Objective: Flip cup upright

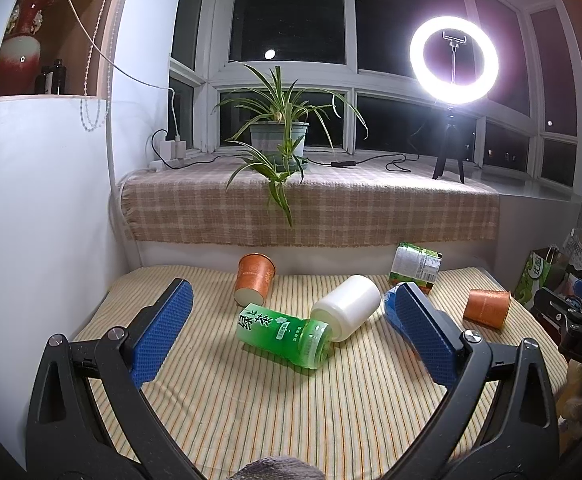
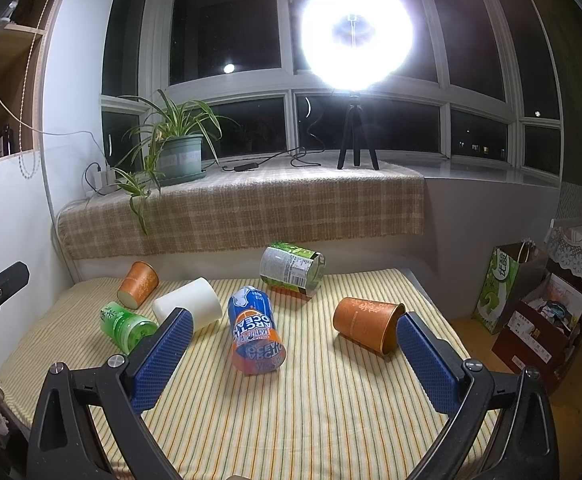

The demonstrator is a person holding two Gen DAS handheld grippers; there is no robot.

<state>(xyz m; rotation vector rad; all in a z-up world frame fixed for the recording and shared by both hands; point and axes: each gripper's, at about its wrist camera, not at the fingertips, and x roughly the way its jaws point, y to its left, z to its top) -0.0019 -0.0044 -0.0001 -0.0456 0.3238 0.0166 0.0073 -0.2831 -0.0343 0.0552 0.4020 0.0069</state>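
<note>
Several cups lie on their sides on the striped table [image 1: 251, 408]. A green tea cup [image 1: 281, 332] and a white cup [image 1: 349, 307] lie between my left gripper's [image 1: 295, 320] wide-open fingers, a little ahead. An orange cup [image 1: 254, 279] lies at the back left, another orange cup [image 1: 487, 307] at the right. In the right wrist view my right gripper [image 2: 295, 340] is open and empty, a blue-orange cup [image 2: 255, 336] lying between its fingers and the right orange cup [image 2: 367, 323] by its right finger [image 2: 427, 360]. A green-labelled cup [image 2: 293, 270] lies at the back.
A checked cloth covers the window ledge [image 1: 311, 208] behind the table, with a potted plant [image 1: 279, 136] and a bright ring light [image 1: 454, 60] on a tripod. A white wall [image 1: 39, 200] stands at the left. Bags and boxes [image 2: 531, 320] stand on the floor at the right.
</note>
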